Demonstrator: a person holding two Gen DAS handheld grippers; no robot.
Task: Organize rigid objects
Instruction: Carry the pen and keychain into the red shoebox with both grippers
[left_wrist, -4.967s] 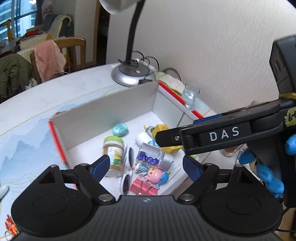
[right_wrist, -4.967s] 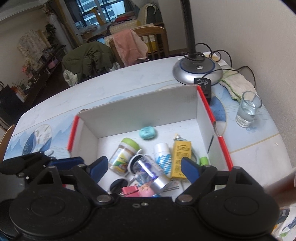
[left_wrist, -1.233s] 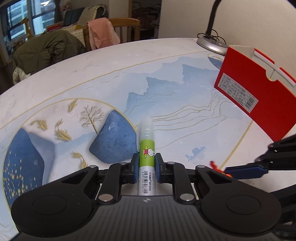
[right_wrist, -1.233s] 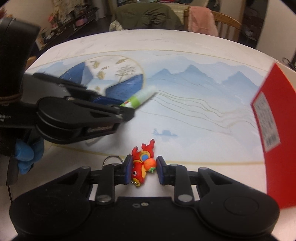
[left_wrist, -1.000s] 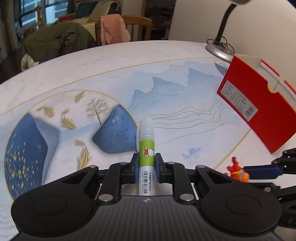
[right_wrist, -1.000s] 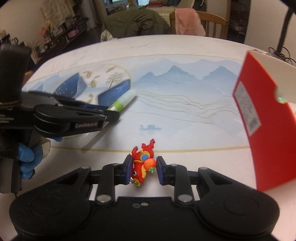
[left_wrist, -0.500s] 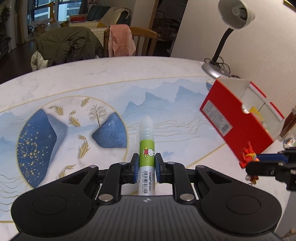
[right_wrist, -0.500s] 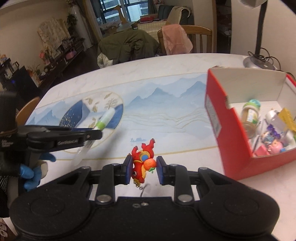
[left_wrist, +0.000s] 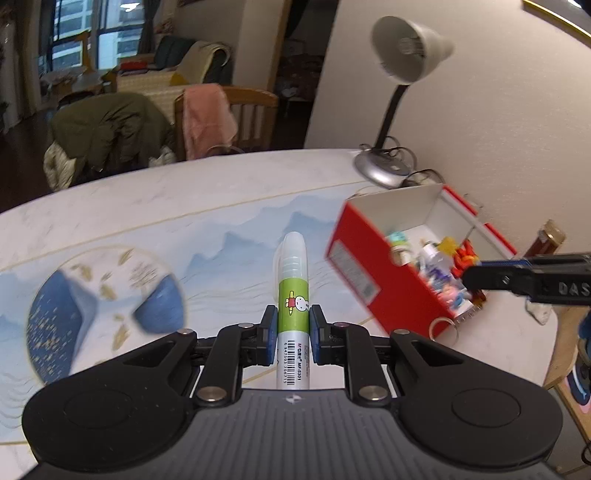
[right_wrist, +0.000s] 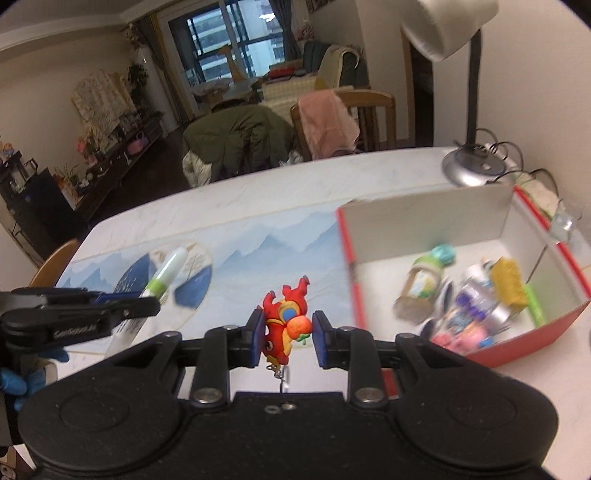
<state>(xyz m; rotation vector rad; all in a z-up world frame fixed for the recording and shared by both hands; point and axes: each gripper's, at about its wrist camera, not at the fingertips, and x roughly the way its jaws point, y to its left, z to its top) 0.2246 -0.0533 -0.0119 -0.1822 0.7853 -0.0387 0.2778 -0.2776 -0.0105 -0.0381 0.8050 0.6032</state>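
The left gripper pinches a glue stick with a green label, its blue pads pressed on either side of the tube and the translucent cap pointing forward, away from the gripper. The glue stick hangs above the table, to the left of the red box. The right gripper clamps a red dragon keychain between its pads; a small metal chain dangles beneath the toy. In the right wrist view the keychain is just left of the red box, above the printed tablecloth, while in the left wrist view the right gripper's tip reaches over the box's near corner. The box stands open at the top, with white inner walls. Inside it lie a jar, a teal round piece, a yellow packet and other small items, though motion blur makes most of them hard to tell apart. A desk lamp stands behind the box, by the wall.
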